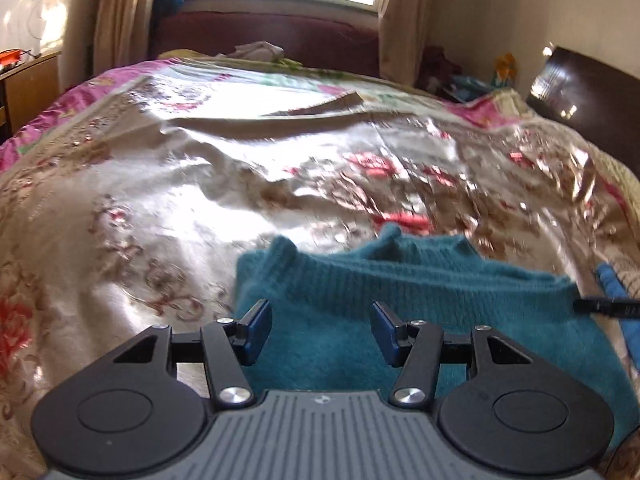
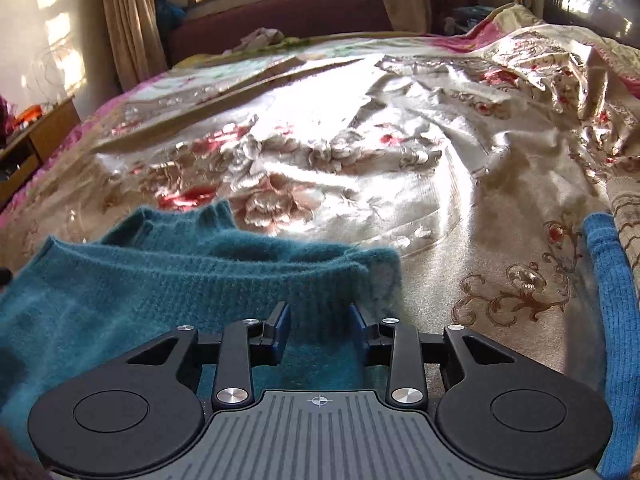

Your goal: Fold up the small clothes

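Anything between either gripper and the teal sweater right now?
Nothing visible. The fuzzy teal knitted sweater lies directly under and between the fingers of the left gripper and right gripper. The bright blue knitted garment sits off to the side.

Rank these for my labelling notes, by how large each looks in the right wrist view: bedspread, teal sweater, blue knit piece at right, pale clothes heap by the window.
1. bedspread
2. teal sweater, enlarged by nearness
3. blue knit piece, cut off by the frame
4. pale clothes heap, distant
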Demonstrator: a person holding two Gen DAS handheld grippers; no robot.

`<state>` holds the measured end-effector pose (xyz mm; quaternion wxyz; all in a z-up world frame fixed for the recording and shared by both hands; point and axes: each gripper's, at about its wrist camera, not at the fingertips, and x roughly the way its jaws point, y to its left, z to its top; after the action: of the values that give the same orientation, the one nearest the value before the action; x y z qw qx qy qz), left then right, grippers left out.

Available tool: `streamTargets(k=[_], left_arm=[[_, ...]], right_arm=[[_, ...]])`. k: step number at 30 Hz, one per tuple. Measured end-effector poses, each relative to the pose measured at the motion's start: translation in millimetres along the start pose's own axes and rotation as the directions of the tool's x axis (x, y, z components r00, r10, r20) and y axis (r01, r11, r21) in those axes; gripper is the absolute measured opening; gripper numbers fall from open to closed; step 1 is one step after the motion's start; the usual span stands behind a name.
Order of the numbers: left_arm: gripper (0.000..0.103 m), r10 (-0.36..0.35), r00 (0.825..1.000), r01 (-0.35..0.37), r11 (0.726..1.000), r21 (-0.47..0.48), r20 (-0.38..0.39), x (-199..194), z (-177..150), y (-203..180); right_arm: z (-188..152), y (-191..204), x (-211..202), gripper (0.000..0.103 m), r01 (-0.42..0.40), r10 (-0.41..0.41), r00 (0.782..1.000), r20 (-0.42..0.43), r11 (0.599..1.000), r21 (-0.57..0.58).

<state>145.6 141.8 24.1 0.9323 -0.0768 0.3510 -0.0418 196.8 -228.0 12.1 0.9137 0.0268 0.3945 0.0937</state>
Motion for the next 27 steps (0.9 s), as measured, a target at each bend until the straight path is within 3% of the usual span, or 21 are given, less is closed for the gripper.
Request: streamTargets(k=[1, 4, 8, 11, 13, 16, 22, 27], left_arm=[[0.058, 0.001, 1.000, -0.001, 1.000, 0.011, -0.007, 3.6, -1.7, -2.9], [0.058, -0.015, 1.000, 0.016, 1.000, 0.024, -0.024, 9.7, -4.3, -10.1], [0.058, -0.018, 0.999, 0.020, 0.999, 0.041, -0.050, 20.6, -4.5, -15.6], [0.058, -0.015, 0.998, 0.018, 0.999, 0.052, -0.060, 27.8, -3.7, -18.1], [0.058, -0.012, 0.998, 0.016, 0.998, 0.060, -0.061, 30.9, -1.7, -19.2], [0.058, -0.015, 0.999, 0.018, 0.998, 0.057, -0.043, 32.3, 5.0, -18.4], [0.058, -0.005, 1.000, 0.005, 1.000, 0.005, -0.016, 44.6, 15.9, -8.3], [0.060, 0.036, 0.998, -0.033, 0.998, 0.051, -0.060, 68.6, 4.0, -6.6]], right_arm=[[-0.7, 0.9, -1.6, 0.043, 0.011, -0.011, 1.000, 0.009, 1.000, -0.006], [-3.4, 6.7, -2.9, 0.048, 0.046, -0.043, 0.998, 0.037, 0.995, -0.087], [-6.6, 4.5, 13.1, 0.051, 0.020, -0.022, 1.000, -0.018, 0.997, -0.074], [-6.7, 9.0, 14.1, 0.037, 0.028, -0.029, 1.000, -0.005, 0.996, -0.088], [-4.5, 12.2, 12.7, 0.020, 0.024, -0.025, 1.000, -0.009, 0.994, -0.103], [2.4, 8.6, 9.9, 0.008, 0.033, -0.033, 0.999, -0.003, 0.995, -0.090], [17.7, -25.7, 9.9, 0.006, 0.046, -0.049, 0.998, 0.037, 0.996, 0.076], [-1.1, -24.2, 40.4, 0.006, 0.088, -0.088, 0.996, -0.007, 0.993, 0.085]])
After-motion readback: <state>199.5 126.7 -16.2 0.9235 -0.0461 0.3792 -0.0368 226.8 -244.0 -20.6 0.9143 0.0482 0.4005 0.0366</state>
